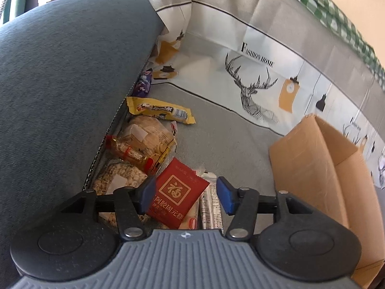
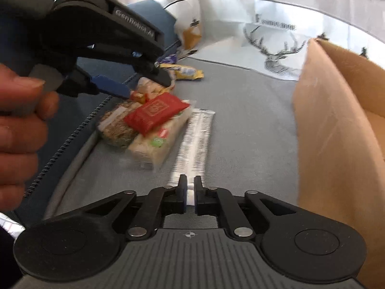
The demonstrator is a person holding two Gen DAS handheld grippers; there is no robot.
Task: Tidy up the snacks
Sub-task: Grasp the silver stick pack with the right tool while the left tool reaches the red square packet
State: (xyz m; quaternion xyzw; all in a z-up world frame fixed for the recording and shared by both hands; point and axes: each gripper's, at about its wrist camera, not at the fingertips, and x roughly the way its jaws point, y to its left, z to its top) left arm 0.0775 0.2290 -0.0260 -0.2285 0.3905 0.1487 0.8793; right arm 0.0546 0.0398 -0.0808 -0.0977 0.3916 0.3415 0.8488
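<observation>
Left gripper [image 1: 184, 193], jaws spread wide, above the red packet [image 1: 178, 198]; one blue pad [image 1: 148, 197] overlaps the packet's 9 o'clock edge, the other pad stands apart at its 3 o'clock side, and whether either pad touches it cannot be told. The red packet lies on top of a pile of snacks set along the grey-blue cushion [image 1: 60, 96] on the grey cloth surface [image 1: 228, 144]. At 12 o'clock from the packet lie a clear bag of round crackers [image 1: 151, 134] and, farther on, a yellow bar wrapper [image 1: 161, 109] and a purple wrapper [image 1: 143, 84]; at 9 o'clock lies a bag of grain cakes [image 1: 120, 175]. Right gripper [image 2: 190, 193], jaws nearly closed, pinching the near end of the long white sachet [image 2: 195, 137], which stretches toward 12 o'clock on the cloth just beside a pale wafer pack [image 2: 156, 142]; the red packet rests across that pack. The open cardboard box [image 2: 336, 132] stands at 3 o'clock, well apart from the pile. A printed backdrop with a deer motif [image 1: 252, 91] rises behind the cloth. In the right wrist view the left gripper appears at 10 o'clock, held by a hand [image 2: 19, 120]; this view is motion-blurred.
</observation>
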